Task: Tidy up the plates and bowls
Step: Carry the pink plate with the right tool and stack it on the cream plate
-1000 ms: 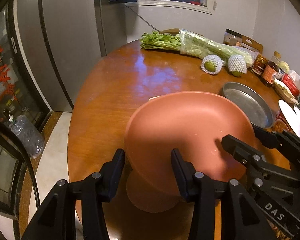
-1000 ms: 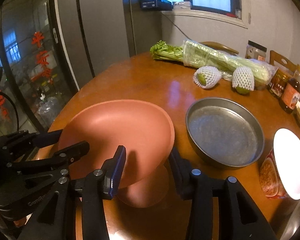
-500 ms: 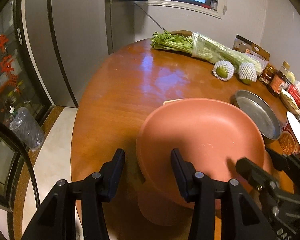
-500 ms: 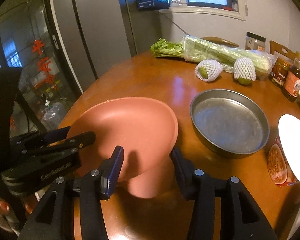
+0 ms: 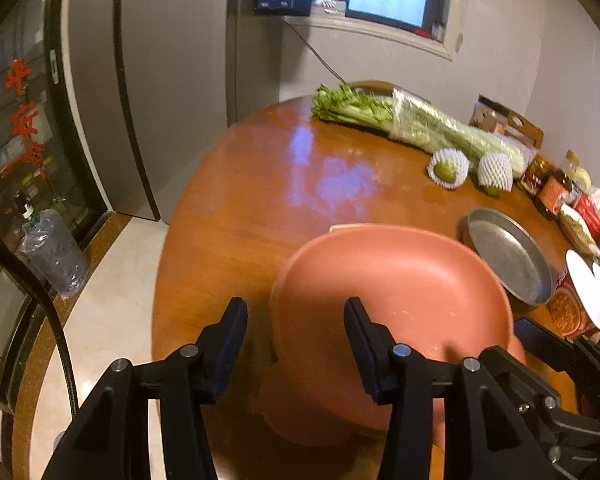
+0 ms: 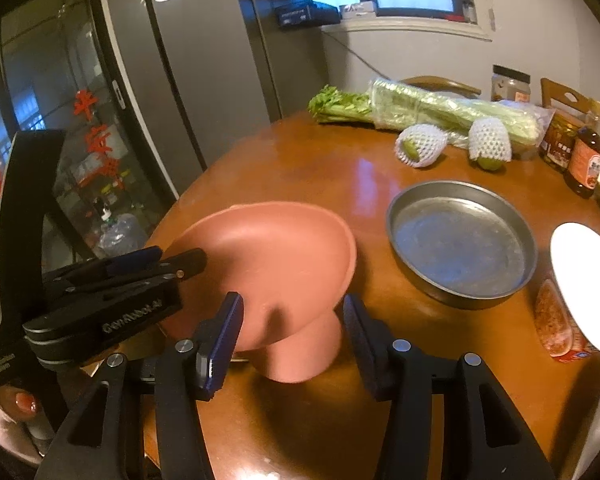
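Pink stand dish [image 5: 388,292] being flanked by spread tongs.
Nothing being pinched; metal pan [image 6: 460,240] and white plate [image 6: 586,284] are lying unsorted.

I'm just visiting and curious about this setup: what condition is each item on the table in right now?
Pink footed pedestal plate: upright on the wooden table, empty.
Round metal pan: flat on the table, empty.
Two green fruits: lying in white foam nets.
Celery bunch: lying down, partly in plastic wrap.
Left hand-held gripper: open.
Right hand-held gripper: open, fingers either side of the plate's foot.
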Motion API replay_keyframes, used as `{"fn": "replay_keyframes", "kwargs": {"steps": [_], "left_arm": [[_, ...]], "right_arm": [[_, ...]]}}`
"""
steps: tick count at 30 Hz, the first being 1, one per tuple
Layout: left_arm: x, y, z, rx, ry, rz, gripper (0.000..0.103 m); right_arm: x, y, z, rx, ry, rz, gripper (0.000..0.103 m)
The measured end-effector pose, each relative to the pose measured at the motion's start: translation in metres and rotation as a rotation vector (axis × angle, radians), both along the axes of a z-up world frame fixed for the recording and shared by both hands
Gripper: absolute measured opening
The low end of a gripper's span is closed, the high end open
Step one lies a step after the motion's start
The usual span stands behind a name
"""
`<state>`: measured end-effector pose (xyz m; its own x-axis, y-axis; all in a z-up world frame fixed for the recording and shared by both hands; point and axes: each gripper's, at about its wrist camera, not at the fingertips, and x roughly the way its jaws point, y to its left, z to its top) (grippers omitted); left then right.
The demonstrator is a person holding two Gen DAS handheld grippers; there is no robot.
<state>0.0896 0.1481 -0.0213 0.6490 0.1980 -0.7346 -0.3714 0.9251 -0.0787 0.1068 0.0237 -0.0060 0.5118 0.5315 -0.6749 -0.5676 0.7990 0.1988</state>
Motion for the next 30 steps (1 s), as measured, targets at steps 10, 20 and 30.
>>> {"fn": "replay_keyframes", "kwargs": {"steps": [10,20,30], "left_arm": [[-0.015,-0.010,0.015,0.003,-0.045,-0.006,0.052],[-0.030,-0.028,0.035,0.011,-0.086,-0.040,0.054],[-0.037,-0.060,0.051,0.033,-0.101,-0.104,0.054]], "right_arm": [[-0.006,-0.021,0.018,0.028,-0.032,-0.048,0.054],[-0.020,-0.047,0.040,0.056,-0.065,-0.106,0.059],[-0.031,-0.080,0.055,0.090,-0.084,-0.165,0.060]]}}
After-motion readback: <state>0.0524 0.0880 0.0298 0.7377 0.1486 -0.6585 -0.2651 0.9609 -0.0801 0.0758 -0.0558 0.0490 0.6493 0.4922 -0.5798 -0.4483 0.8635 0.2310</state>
